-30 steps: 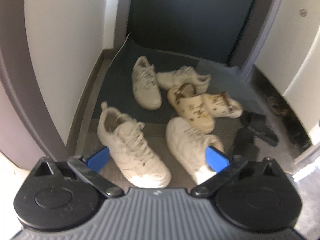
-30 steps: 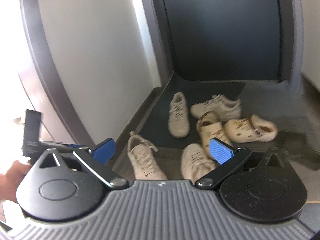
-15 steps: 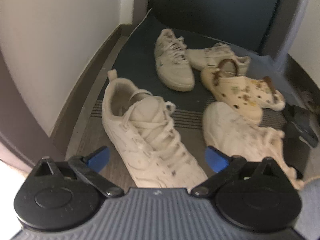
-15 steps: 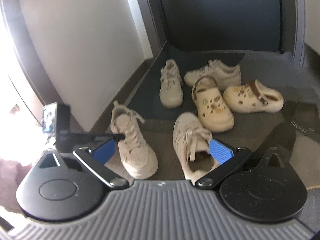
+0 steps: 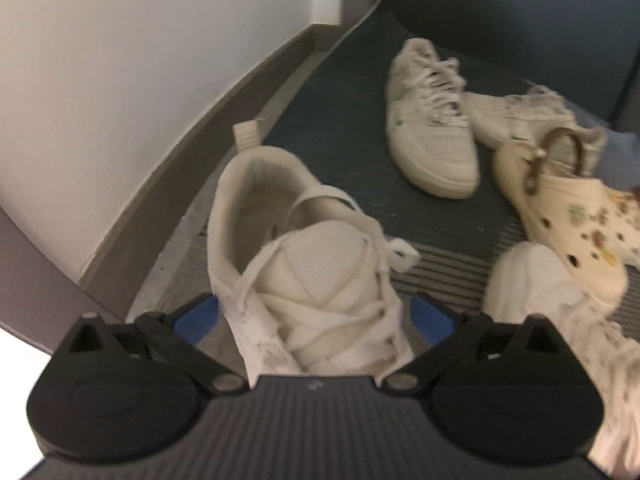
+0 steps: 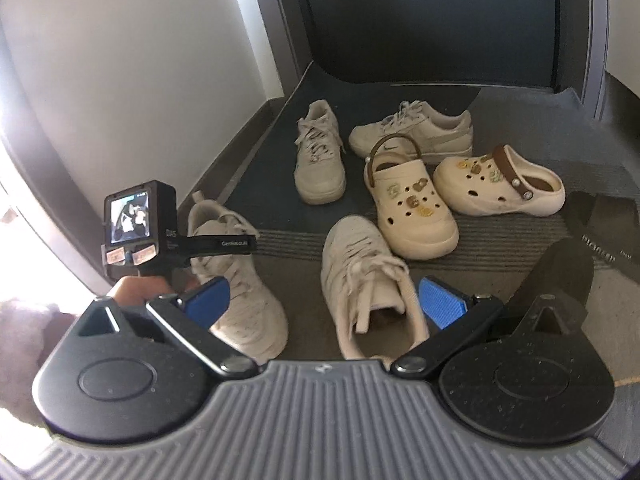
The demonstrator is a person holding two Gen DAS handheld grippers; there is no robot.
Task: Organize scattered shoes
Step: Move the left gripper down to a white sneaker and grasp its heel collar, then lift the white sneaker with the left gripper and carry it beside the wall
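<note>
Left gripper (image 5: 312, 320) straddles the cream lace-up sneaker (image 5: 304, 264) at lower centre, blue pads wide either side to pinch its midfoot, while the right gripper (image 6: 324, 300), equally wide, lines up over its mate (image 6: 368, 280) mid-frame, likely for pairing.

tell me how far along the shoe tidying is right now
Nothing looks sorted yet: the two clogs and four sneakers lie at mixed angles on the mat. In hand: the left gripper is open with its fingers either side of the near-left sneaker, and the right gripper is open over the near-right sneaker; neither is gripped. Left: grasping, pairing and lining up all six.
</note>
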